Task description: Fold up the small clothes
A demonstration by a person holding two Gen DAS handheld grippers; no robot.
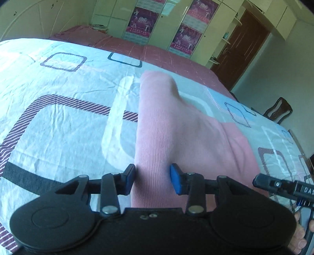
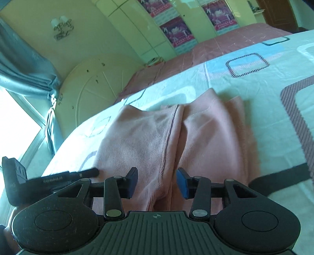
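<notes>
Between the blue pads of the left gripper [image 1: 152,181], a fold of the pink garment [image 1: 166,125] runs forward; the jaws stand apart, and whether either pad touches the cloth cannot be told. Beyond the garment's far end lies the patterned bedsheet [image 1: 58,117], on which the garment rests, and further off a pink cover [image 1: 166,56] and a wardrobe [image 1: 117,17] with posters. Right of the garment, the right gripper's finger enters the left wrist view. The right gripper [image 2: 157,183] likewise has its jaws spread over the garment [image 2: 147,137], the central seam passing between the pads. Left of the garment in that view stand a curved headboard [image 2: 94,88] and a blue curtain [image 2: 25,64].
</notes>
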